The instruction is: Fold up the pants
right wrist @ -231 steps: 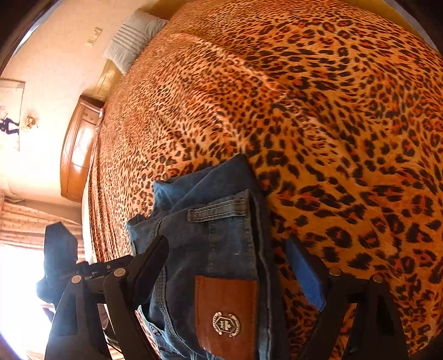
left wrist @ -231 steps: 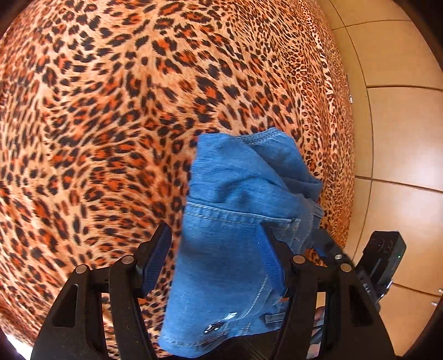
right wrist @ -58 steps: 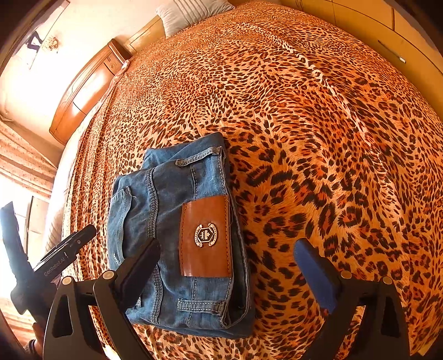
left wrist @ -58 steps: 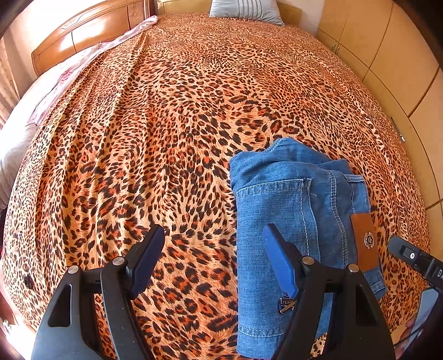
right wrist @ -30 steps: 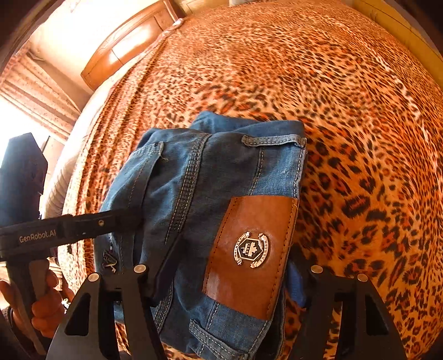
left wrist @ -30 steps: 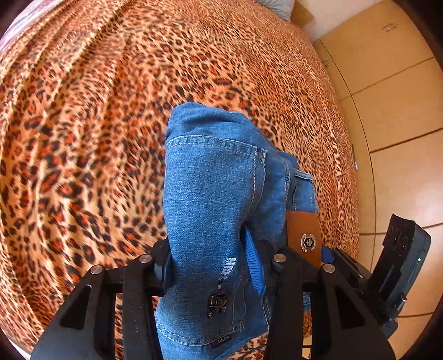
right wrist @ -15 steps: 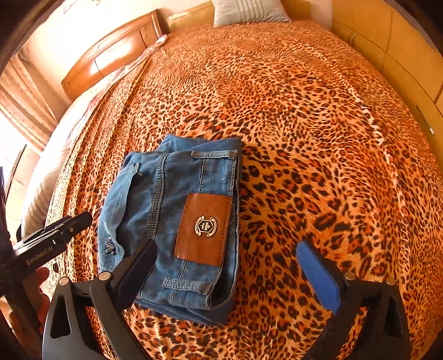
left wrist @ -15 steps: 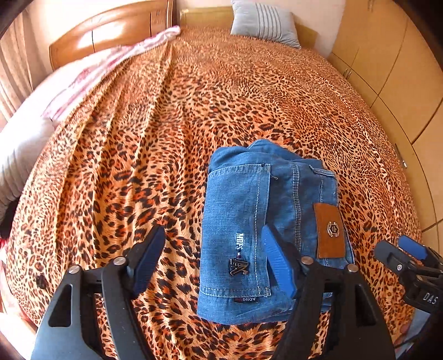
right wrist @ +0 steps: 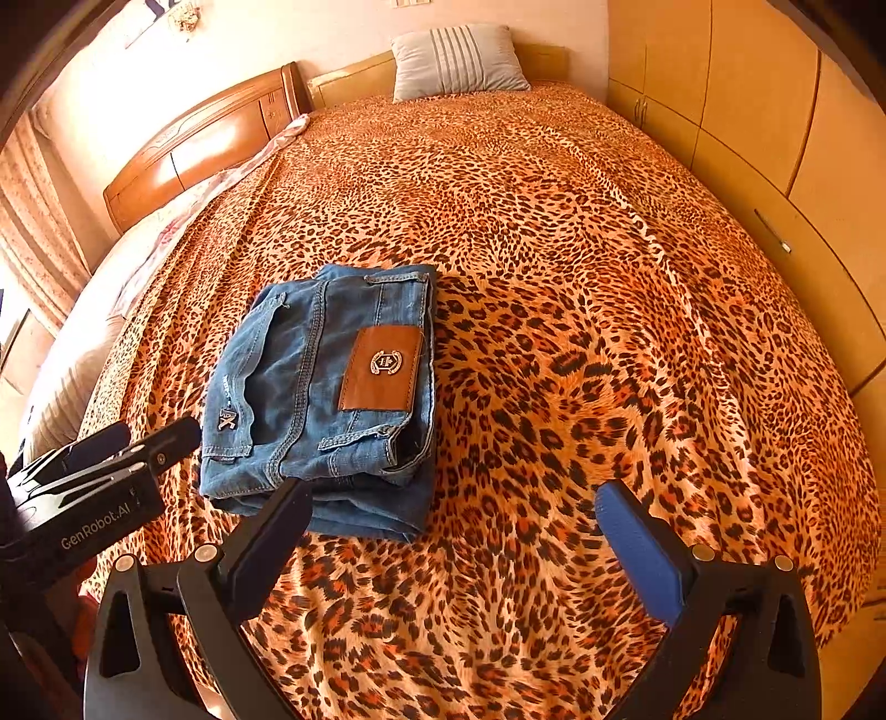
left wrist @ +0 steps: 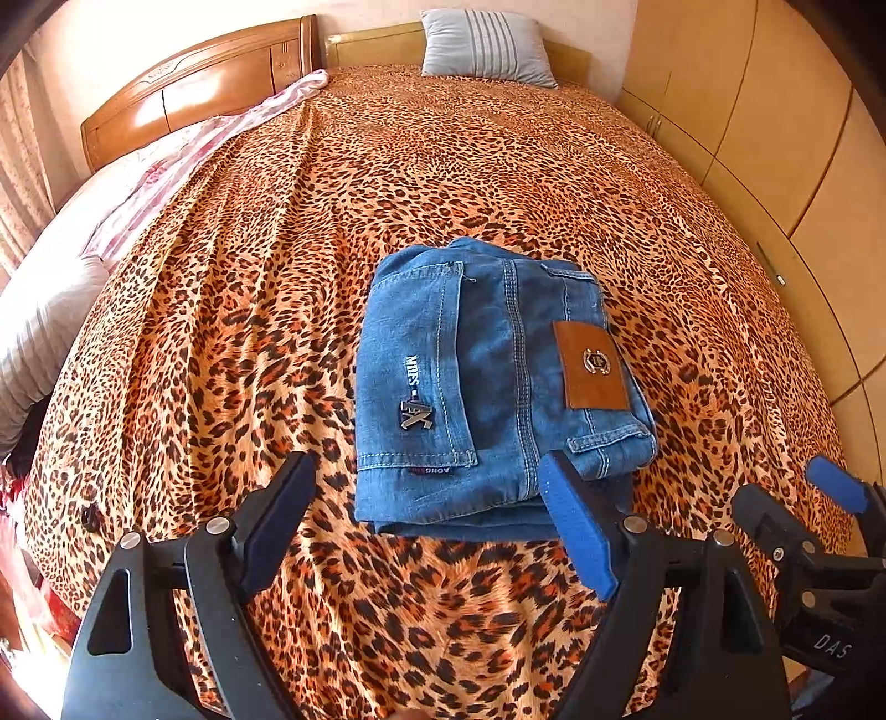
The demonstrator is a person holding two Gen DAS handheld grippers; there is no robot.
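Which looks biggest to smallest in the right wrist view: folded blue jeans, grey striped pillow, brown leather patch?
1. Folded blue denim jeans
2. Grey striped pillow, though it lies much farther away, so true size is unsure
3. Brown leather patch

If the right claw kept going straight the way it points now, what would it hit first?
Probably bare leopard-print bedspread. The right claw is open and empty, and the folded jeans lie left of its centre line, just beyond its left finger. Depth is hard to judge in the fisheye, so that finger might graze the jeans' near edge.

I'm looking across a leopard-print bedspread to a wooden headboard and a grey striped pillow; tan wardrobe doors line the right, sunlit curtains hang left.
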